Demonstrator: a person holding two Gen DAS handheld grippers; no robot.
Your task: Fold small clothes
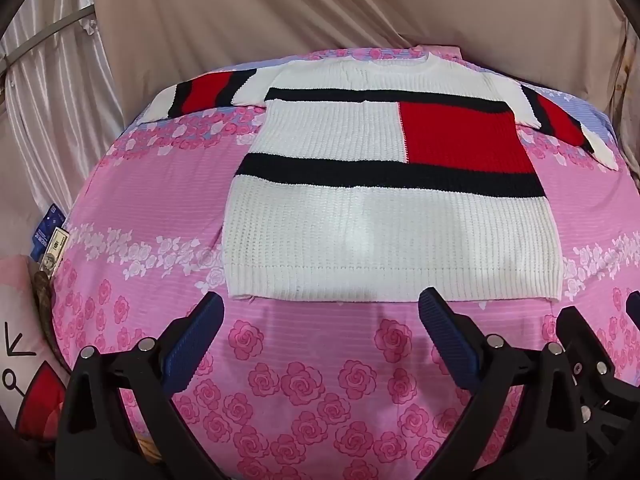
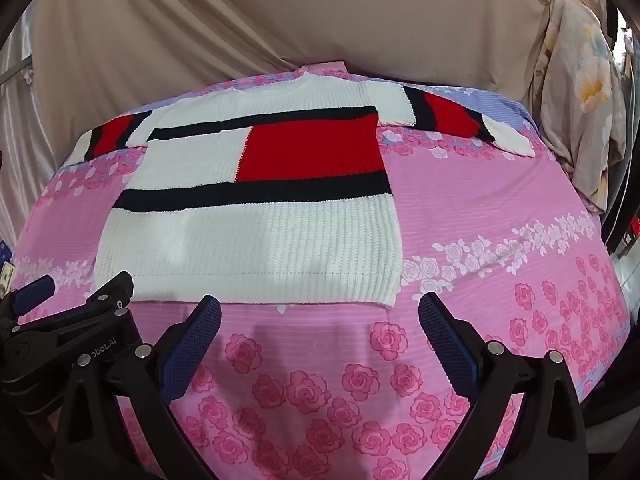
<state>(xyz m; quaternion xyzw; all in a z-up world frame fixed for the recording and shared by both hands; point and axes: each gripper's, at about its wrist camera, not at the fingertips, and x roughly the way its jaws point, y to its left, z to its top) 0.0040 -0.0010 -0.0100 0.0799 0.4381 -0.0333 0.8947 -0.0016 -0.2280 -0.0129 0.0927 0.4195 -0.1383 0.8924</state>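
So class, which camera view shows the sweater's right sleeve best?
The right wrist view: the sweater's right sleeve lies fully visible, flat on the floral bedsheet. The left wrist view squeezes that sleeve against the distorted edge.

Bright even indoor light, soft shadows on the pink sheet (image 2: 304, 344), strong fisheye bending, dark vignetted corners, sharp focus

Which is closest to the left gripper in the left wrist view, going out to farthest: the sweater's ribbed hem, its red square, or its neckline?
From the left gripper:
1. Ribbed hem, straight ahead, just past the fingertips.
2. Red square, farther up the sweater, right of center.
3. Neckline, at the far end near the curtain.
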